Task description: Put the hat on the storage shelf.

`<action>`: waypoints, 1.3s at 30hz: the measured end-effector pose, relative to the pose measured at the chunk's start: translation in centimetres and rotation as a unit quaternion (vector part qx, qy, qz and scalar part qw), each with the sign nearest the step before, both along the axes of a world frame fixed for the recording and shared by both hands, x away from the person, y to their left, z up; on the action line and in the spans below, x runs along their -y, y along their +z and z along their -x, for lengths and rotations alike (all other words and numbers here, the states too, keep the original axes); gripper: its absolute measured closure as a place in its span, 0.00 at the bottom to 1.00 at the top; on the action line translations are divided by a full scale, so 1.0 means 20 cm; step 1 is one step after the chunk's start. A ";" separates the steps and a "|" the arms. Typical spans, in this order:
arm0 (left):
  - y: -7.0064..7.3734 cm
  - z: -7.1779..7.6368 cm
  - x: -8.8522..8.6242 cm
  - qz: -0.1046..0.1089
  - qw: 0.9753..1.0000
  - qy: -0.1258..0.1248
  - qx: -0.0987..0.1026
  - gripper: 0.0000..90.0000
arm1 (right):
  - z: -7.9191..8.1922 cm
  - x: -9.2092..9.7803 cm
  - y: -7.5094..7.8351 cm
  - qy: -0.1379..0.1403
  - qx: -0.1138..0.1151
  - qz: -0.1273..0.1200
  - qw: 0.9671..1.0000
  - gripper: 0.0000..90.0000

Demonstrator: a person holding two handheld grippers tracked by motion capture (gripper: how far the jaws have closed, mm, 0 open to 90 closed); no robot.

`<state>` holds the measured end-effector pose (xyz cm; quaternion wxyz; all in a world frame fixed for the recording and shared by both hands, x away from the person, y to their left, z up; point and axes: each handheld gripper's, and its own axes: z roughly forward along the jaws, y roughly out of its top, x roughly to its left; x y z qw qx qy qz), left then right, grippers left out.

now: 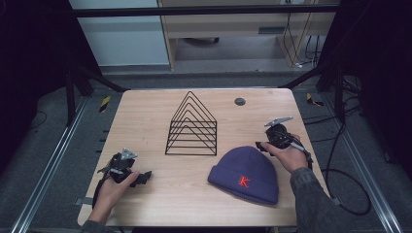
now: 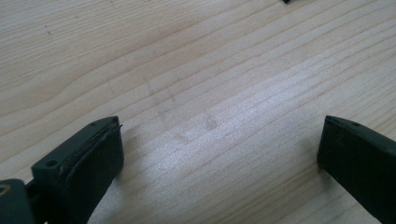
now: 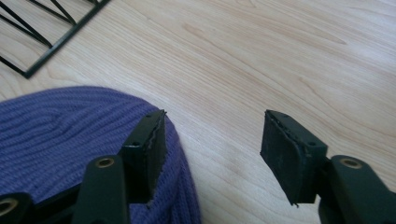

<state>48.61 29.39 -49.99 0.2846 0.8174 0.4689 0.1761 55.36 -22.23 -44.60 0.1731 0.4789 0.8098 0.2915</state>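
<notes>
— Nearest the lens, what do you make out?
— Two forearms coming up from the bottom edge of the high view. At lower left, a hand (image 1: pixel 112 190) holds the left gripper (image 1: pixel 144 178) low over the wooden table (image 1: pixel 160 204). At right of centre, the other hand (image 1: pixel 290 156) holds the right gripper (image 1: pixel 260 145), a camouflage sleeve (image 1: pixel 311 199) behind it.
— How do the jaws stand?
— Spread, on both. In the left gripper view the left gripper (image 2: pixel 219 144) has its two black jaws wide apart with bare wood grain (image 2: pixel 210 70) between them — nothing pinched. In the right gripper view the right gripper (image 3: pixel 212 140) is parted too; one jaw sits over the edge of the hat, the other over bare table (image 3: pixel 280 56).
— The hat?
— A purple knit beanie (image 1: pixel 245 174) with a red letter K (image 1: pixel 244 182) on its cuff, lying flat in the lower right part of the table, just beside the right gripper. Up close its ribbed knit (image 3: pixel 70 130) takes the lower left of the right gripper view.
— Anything else?
— A black wire rack (image 1: pixel 192 126) of nested triangles stands at the table's centre, just above the beanie; its base corner (image 3: pixel 42 42) shows upper left in the right gripper view. A small dark round disc (image 1: pixel 240 101) lies near the far edge.
</notes>
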 end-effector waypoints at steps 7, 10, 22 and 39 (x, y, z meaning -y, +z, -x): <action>0.00 0.00 0.01 -0.001 1.000 -0.005 -0.002 0.00 | -0.01 -0.01 -0.03 0.015 -0.024 -0.015 0.999 0.56; 0.00 0.00 0.01 -0.001 1.000 -0.005 -0.002 0.00 | 0.00 -0.01 -0.05 0.015 -0.027 -0.020 0.999 0.58; 0.00 0.00 0.01 0.001 1.000 -0.008 -0.002 0.00 | 0.00 -0.10 -0.14 0.053 -0.066 0.006 0.996 0.57; 0.00 0.00 0.01 0.002 1.000 -0.009 -0.001 0.00 | 0.04 -0.10 -0.14 0.062 -0.060 -0.004 0.996 0.89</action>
